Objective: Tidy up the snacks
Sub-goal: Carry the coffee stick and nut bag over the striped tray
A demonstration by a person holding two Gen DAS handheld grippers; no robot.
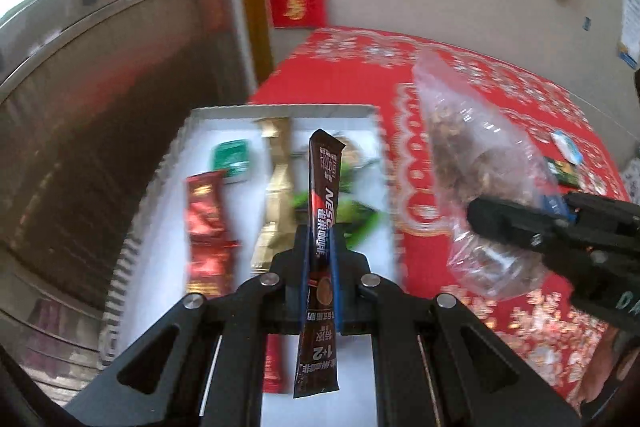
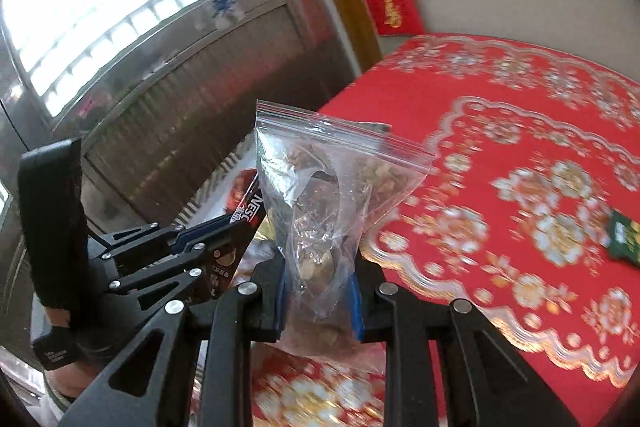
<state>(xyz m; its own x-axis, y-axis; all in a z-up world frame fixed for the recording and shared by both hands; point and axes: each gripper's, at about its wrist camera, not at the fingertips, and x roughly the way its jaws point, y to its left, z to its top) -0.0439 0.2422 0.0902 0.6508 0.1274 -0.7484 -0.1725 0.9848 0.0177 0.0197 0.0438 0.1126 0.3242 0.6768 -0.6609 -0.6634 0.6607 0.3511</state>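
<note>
Fingers of the right gripper [image 2: 318, 303] are clamped on one clear zip-seal plastic bag of brown nuts [image 2: 320, 195], held above the red floral-cloth worktop [image 2: 520, 155]. Left gripper [image 1: 320, 259] fingers are pinched tight on one brown instant-coffee stick sachet [image 1: 322, 223], over the white cardboard box [image 1: 280, 111]. Best lower each well inside the box walls before letting go. In the box lie one red packet [image 1: 204, 223], one gold packet [image 1: 276, 195], one green packet [image 1: 232, 159].
</note>
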